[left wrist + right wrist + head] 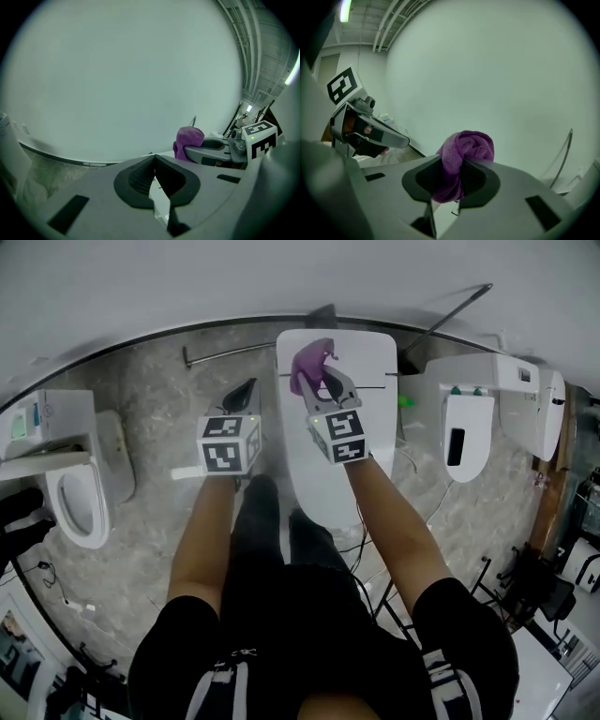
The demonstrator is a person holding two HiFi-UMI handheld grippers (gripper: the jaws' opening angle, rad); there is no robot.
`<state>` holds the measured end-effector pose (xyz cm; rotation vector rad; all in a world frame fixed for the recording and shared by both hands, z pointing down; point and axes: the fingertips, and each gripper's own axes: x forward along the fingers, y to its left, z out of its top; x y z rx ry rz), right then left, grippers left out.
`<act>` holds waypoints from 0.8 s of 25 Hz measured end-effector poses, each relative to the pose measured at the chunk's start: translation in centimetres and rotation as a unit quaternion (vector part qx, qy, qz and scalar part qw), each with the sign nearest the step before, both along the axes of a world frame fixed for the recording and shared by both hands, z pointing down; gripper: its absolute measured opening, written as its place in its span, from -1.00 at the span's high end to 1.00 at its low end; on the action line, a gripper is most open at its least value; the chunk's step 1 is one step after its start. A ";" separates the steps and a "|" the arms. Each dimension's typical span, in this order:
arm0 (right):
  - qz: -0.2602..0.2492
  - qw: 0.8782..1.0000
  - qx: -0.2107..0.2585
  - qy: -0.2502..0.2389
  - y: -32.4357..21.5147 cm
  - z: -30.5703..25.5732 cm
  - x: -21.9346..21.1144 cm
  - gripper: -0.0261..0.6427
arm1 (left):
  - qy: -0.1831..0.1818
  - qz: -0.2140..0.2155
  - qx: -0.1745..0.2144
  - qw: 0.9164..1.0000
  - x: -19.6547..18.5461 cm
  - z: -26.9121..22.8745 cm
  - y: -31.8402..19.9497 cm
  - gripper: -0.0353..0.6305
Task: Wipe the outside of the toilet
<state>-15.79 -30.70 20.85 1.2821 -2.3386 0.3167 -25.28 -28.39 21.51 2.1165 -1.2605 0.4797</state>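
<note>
A white toilet [367, 442] with its lid down stands in front of me, its tank against the wall. My right gripper [322, 381] is shut on a bunched purple cloth [308, 362] and hangs over the tank end of the toilet; in the right gripper view the purple cloth [461, 157] bulges out between the pads. The cloth [188, 142] also shows in the left gripper view. My left gripper [241, 393] is shut with nothing in it, held over the floor to the left of the toilet; its pads [138, 177] meet.
A second toilet [80, 479] with an open seat stands at the far left. A third toilet [466, 423] is to the right, with another white fixture [534, 409] beyond it. The floor [164, 418] is grey marble. Cables [417, 512] lie at the right of the middle toilet.
</note>
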 end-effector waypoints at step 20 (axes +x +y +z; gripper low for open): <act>-0.028 0.997 -0.041 0.056 -9.8 21.4 -1.8 0.65 | 0.026 0.013 -0.075 0.997 -1.0 19.2 -4.2 0.87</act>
